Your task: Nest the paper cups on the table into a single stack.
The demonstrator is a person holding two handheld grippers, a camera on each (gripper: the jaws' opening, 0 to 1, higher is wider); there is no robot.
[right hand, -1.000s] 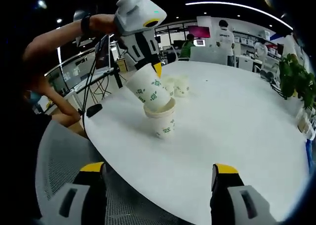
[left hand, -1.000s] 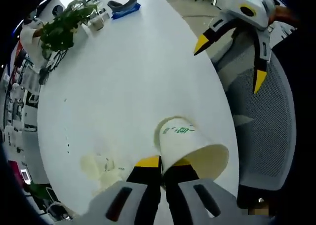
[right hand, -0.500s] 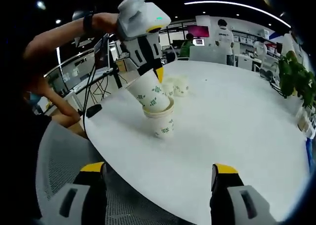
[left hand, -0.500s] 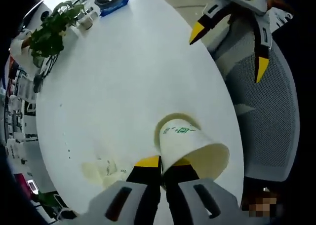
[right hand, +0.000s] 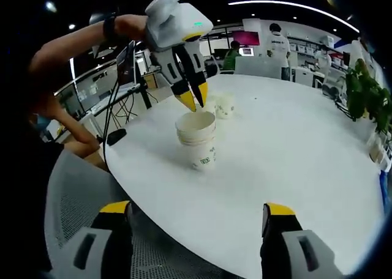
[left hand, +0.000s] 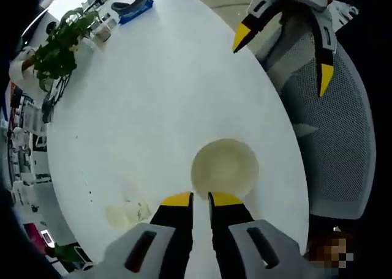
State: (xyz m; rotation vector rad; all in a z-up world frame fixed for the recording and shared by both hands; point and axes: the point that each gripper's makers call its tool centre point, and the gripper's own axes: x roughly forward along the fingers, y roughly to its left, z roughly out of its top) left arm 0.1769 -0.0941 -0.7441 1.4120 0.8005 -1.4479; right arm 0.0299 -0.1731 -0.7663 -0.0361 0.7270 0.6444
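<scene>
My left gripper point(right hand: 192, 98) has a glossy white plastic shell and smooth yellow-tipped jaws, above matt paper cups point(right hand: 196, 139) with green print and a cream inside point(left hand: 224, 167), on a smooth, faintly sheened white worktop point(right hand: 294, 156), beside a chair point(left hand: 334, 138) of grey woven mesh

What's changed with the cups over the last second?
The left gripper let go of the cup it held tilted; that cup now sits nested upright in the stack. The right gripper stayed open over the chair, and the spare cups behind stayed put.
</scene>
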